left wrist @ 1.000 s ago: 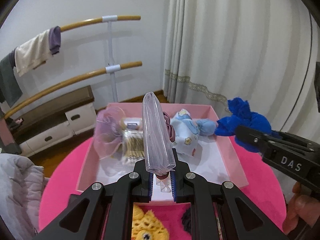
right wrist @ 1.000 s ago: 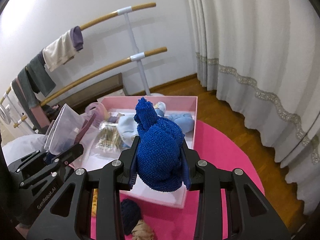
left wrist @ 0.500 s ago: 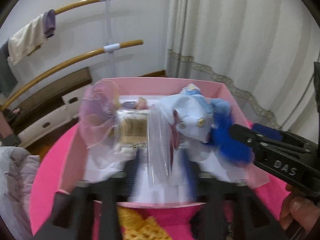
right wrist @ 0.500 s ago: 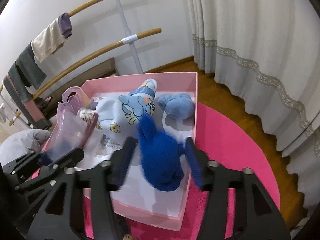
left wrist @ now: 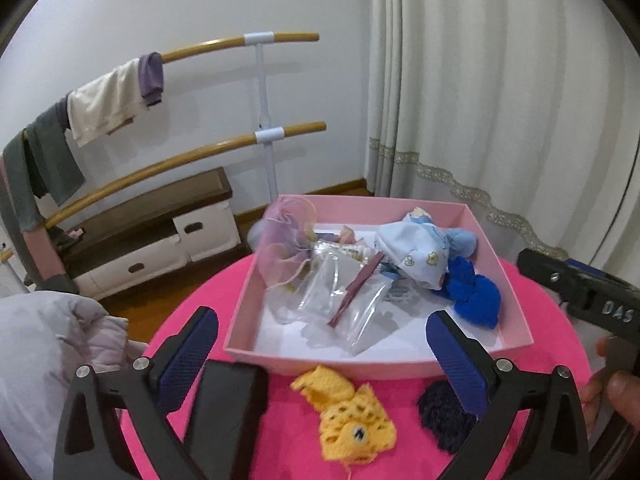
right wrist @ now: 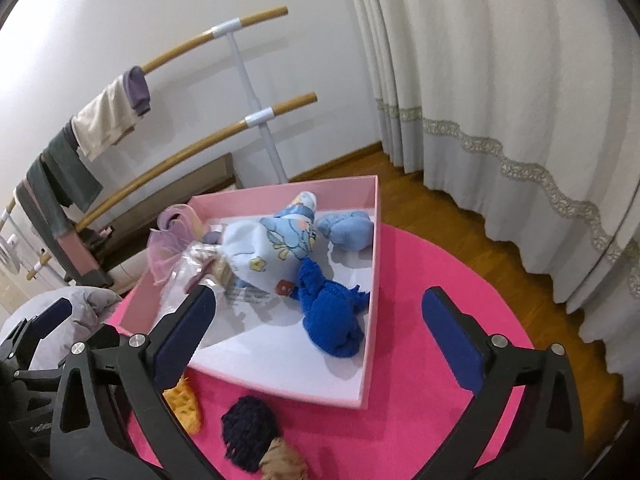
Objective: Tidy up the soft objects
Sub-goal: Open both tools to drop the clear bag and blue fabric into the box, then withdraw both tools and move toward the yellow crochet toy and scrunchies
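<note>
A pink box (left wrist: 248, 292) sits on the round pink table. In it lie a clear plastic bag (left wrist: 352, 300), a royal-blue knit piece (left wrist: 476, 300), a light-blue printed cloth (left wrist: 416, 252) and a pink organza pouch (left wrist: 284, 236). My left gripper (left wrist: 322, 356) hovers before the box's near wall, its jaws opening wide with nothing between them. My right gripper (right wrist: 318, 336) is likewise opening and empty; the blue knit piece (right wrist: 332, 316) lies loose in the box beyond it. A yellow knit piece (left wrist: 348, 416) and a navy knit ball (left wrist: 444, 416) rest on the table in front.
A tan knit piece (right wrist: 284, 460) touches the navy ball (right wrist: 248, 436). A grey padded garment (left wrist: 48, 344) lies at the left. Behind stand wooden bars (left wrist: 200, 152) hung with clothes, a low cabinet (left wrist: 152, 240) and long curtains (left wrist: 500, 100).
Both grippers went from shut to wide open and pulled back. The clear bag left the left gripper and the blue knit left the right; both now lie in the box.
</note>
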### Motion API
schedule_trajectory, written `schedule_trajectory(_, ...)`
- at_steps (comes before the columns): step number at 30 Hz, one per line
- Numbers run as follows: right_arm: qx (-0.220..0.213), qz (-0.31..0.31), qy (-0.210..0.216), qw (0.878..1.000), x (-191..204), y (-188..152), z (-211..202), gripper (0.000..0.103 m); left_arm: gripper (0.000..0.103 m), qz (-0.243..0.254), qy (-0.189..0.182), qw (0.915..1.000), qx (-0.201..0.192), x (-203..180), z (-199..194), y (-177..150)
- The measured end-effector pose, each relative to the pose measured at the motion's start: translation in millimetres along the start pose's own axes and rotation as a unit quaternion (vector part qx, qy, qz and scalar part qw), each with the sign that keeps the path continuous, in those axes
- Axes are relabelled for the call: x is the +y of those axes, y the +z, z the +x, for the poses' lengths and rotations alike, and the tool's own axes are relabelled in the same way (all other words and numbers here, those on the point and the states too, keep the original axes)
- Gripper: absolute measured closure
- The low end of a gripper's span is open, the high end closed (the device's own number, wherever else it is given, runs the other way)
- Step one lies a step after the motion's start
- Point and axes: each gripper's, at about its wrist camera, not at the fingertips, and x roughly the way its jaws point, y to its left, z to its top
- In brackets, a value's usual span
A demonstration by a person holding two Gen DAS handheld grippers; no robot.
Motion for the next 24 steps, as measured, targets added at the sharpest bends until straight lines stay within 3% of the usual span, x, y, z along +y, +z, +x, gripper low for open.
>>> schedule_trajectory(4, -0.018, -0.005, -0.001, 1.0, 6, -5, -30, 0.0, 0.0, -0.004, 0.003, 0.9999, -0.013, 7, -39, -32)
schedule_trajectory(11, -0.046, -0.02, -0.006, 0.999, 19, -20, -78, 0.0, 0.0, 0.0, -0.006, 0.9995, -0.03, 9, -99, -59)
schedule_trajectory(24, -0.084, -0.033, 0.003, 0.996, 31, -51, -149, 0.0, 0.0, -0.019, -0.022, 0.9983, -0.05, 7, -174, -79)
